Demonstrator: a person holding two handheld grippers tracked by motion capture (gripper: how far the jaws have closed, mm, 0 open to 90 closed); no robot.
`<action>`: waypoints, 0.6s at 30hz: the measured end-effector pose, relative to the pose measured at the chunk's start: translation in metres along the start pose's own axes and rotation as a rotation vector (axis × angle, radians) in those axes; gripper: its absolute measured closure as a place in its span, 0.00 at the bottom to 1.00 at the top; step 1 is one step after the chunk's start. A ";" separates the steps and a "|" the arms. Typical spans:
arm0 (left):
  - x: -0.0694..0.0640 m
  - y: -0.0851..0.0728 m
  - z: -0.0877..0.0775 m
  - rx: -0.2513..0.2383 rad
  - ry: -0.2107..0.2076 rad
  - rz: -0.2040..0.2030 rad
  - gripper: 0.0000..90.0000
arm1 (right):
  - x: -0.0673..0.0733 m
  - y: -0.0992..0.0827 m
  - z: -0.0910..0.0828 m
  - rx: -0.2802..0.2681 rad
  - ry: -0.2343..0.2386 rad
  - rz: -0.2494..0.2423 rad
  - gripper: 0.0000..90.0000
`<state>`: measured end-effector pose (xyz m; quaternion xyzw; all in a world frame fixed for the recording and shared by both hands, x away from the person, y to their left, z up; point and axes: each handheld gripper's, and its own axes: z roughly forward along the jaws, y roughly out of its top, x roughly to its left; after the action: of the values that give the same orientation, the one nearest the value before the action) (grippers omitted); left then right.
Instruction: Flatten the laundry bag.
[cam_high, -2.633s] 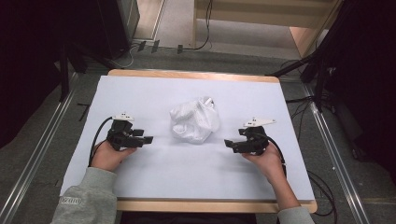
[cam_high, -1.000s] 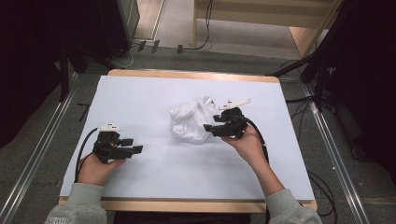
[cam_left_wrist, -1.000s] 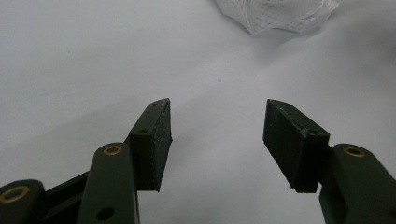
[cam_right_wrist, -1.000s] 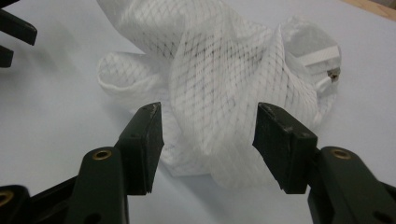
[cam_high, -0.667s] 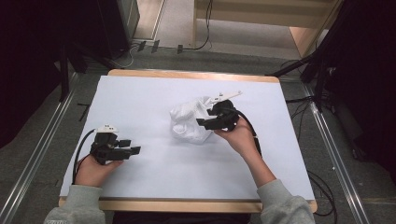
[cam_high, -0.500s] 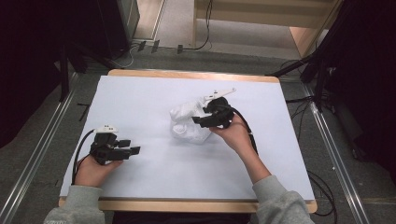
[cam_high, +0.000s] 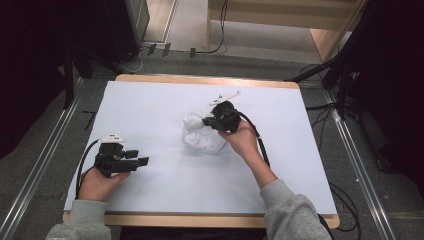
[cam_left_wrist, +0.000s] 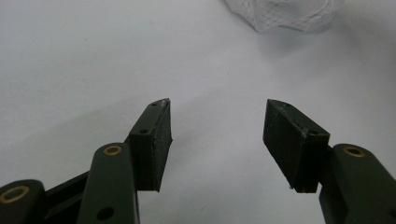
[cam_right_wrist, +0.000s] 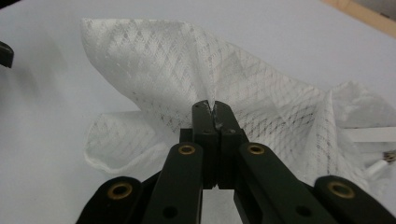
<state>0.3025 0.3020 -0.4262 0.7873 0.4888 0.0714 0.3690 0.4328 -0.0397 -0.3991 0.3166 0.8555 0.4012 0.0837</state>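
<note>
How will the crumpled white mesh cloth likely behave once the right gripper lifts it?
Probably floppy: the white mesh cloth lies in loose folds, so it should drape from the right gripper pinching one fold. Likely light: the weave looks thin and open. It seems unlikely to slip.

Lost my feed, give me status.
Right gripper just closed, pinching white cloth. Left gripper open, idle on table. Nothing in the way.

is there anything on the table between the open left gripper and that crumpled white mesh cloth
Nothing visible. Bare white table surface lies between the open left gripper and the crumpled white mesh cloth. At the cloth, the right gripper has just closed its jaws on a fold of it, so the cloth is already held from the other side.
</note>
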 end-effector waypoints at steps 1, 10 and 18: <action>0.000 0.000 0.000 0.000 0.000 0.000 0.47 | 0.000 0.000 -0.005 -0.008 -0.001 0.003 1.00; -0.002 0.005 0.004 -0.002 -0.008 0.009 0.48 | -0.007 -0.019 -0.046 -0.074 0.001 0.030 1.00; -0.004 0.011 0.010 0.002 -0.023 0.026 0.48 | -0.013 -0.049 -0.071 -0.086 0.001 0.071 1.00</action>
<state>0.3133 0.2908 -0.4248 0.7948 0.4742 0.0665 0.3729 0.3915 -0.1153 -0.3896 0.3428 0.8257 0.4404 0.0825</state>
